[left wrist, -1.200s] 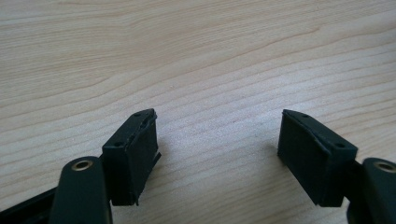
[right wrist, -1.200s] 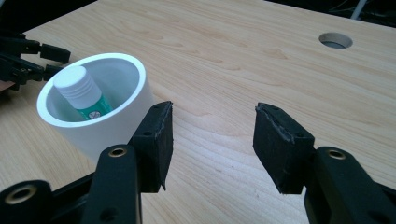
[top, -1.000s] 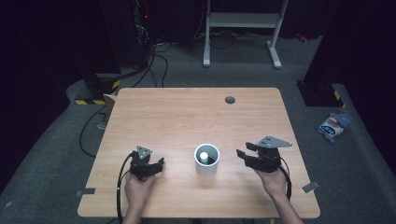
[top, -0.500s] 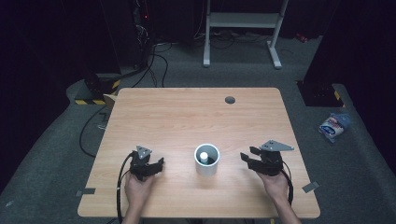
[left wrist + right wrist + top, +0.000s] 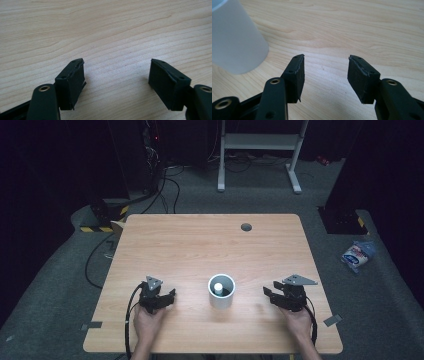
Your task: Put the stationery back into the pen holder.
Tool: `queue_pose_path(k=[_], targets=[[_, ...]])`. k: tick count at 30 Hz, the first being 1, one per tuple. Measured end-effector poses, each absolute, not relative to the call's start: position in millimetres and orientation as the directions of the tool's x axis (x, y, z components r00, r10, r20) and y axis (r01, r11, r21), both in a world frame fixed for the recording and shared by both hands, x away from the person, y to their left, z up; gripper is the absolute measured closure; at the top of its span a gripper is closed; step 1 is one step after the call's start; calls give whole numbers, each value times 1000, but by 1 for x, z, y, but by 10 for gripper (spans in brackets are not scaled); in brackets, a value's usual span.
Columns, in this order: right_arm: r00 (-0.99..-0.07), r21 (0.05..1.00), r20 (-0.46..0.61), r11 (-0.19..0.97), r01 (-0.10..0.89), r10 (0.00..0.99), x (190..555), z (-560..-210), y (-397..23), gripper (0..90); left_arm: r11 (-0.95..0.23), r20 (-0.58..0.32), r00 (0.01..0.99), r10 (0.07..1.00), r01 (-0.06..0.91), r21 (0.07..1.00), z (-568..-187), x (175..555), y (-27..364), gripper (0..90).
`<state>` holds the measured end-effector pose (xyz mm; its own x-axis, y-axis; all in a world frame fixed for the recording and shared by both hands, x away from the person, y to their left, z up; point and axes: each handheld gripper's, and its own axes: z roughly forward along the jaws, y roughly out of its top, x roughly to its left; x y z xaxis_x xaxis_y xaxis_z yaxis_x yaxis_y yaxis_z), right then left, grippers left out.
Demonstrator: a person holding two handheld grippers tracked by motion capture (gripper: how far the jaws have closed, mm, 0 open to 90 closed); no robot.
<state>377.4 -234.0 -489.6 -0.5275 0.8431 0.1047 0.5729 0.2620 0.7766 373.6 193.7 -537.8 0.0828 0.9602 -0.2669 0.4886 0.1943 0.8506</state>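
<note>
A white cup [image 5: 221,291] stands upright near the table's front middle, with a small white object [image 5: 218,286] inside it. My left gripper [image 5: 169,296] rests low on the wood to the cup's left, open, with bare table between its jaws [image 5: 116,71]. To the cup's right my right gripper [image 5: 270,295] is open and holds nothing. In the right gripper view its jaws [image 5: 325,67] stand apart just above the wood, and the cup [image 5: 235,40] sits at the upper left, clear of them.
The wooden table [image 5: 200,245] has a round grommet hole [image 5: 246,226] near its far edge. On the floor lie cables [image 5: 165,175] at the back left, a white stand [image 5: 260,145] behind, and a packet [image 5: 356,255] to the right.
My right gripper has sunk toward the table beside the cup. The left gripper and the cup have stayed where they were.
</note>
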Motion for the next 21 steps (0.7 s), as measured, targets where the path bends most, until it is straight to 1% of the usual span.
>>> queue_pose_path(k=[14, 21], targets=[[-505, 749, 92, 275, 604, 858, 380, -504, -235, 475, 194, -267, 83, 960, 489, 851, -538, 374, 194, 287], [-503, 742, 67, 294, 602, 861, 382, -510, -234, 474, 191, -264, 84, 961, 489, 851, -538, 374, 194, 287]])
